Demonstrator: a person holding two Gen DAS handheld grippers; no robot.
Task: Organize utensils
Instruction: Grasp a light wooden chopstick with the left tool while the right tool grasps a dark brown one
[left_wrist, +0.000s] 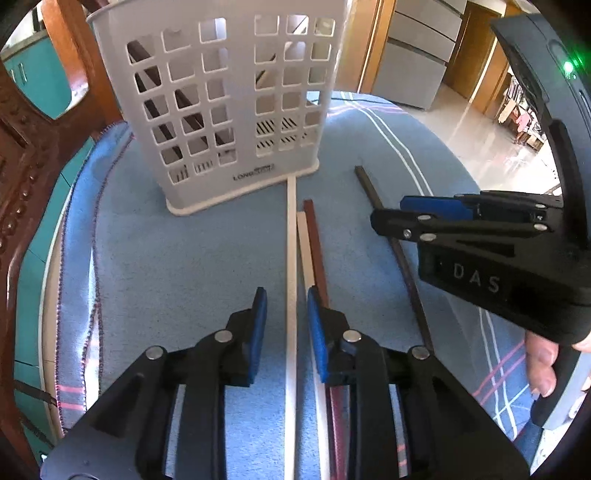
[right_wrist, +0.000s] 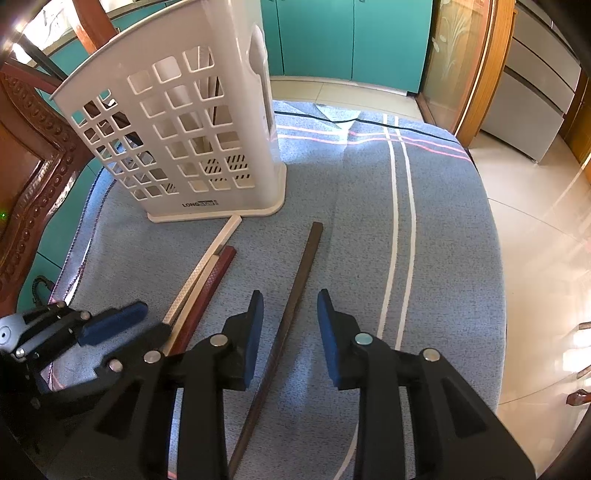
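Four chopsticks lie loose on the blue cloth over the table, in front of the white holder (left_wrist: 221, 110), which stands upright toward the table's far left edge. A long white chopstick (left_wrist: 291, 277) runs straight out from the holder's base; a shorter white chopstick (left_wrist: 308, 266) and a red-brown chopstick (left_wrist: 317, 251) lie touching just beside it. A dark chopstick (right_wrist: 295, 295) lies apart, nearer the white stripes on the cloth (right_wrist: 402, 206).

We have the left gripper (left_wrist: 286, 317) low over the long white stick, jaws open, one on each side, nothing held. The right gripper (right_wrist: 290, 317) straddles the dark stick the same way, jaws open, empty.

Step in hand looks like a double pickup. To do it well:
- Left: keep the right pad (left_wrist: 316, 332) clear of the shorter white stick, which lies tight beside it, or we risk pinching two.
- Drop until the pads nearly meet the cloth before we close; thin sticks slip.
- Right: center the dark stick; it sits closer to the left pad (right_wrist: 255, 325).
- After the lift, tip each stick upright and lower it into the holder's open top; some sticks seem to stand inside.
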